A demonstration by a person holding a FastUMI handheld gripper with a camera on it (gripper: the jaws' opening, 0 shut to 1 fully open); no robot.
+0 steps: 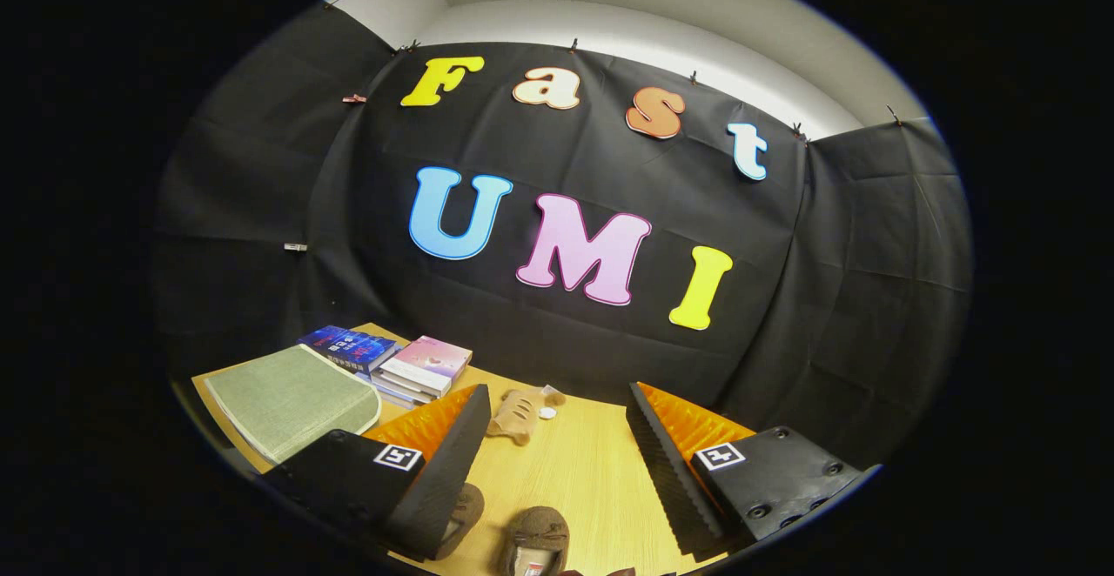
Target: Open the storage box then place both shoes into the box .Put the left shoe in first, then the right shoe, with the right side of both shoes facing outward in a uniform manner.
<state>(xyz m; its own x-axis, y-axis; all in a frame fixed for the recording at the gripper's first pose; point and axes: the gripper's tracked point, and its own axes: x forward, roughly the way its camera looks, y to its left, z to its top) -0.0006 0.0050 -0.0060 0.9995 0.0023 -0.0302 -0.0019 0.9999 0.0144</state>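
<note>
Your jaws stand wide apart, the gripper (557, 463) holding nothing. Two brown shoes (535, 541) lie at bottom centre; books (409, 363) sit at centre left.

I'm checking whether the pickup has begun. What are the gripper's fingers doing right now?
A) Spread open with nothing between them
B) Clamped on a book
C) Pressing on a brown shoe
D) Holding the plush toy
A: the gripper is spread open over bare wooden table, with one brown shoe lying untouched between the fingers.
</note>
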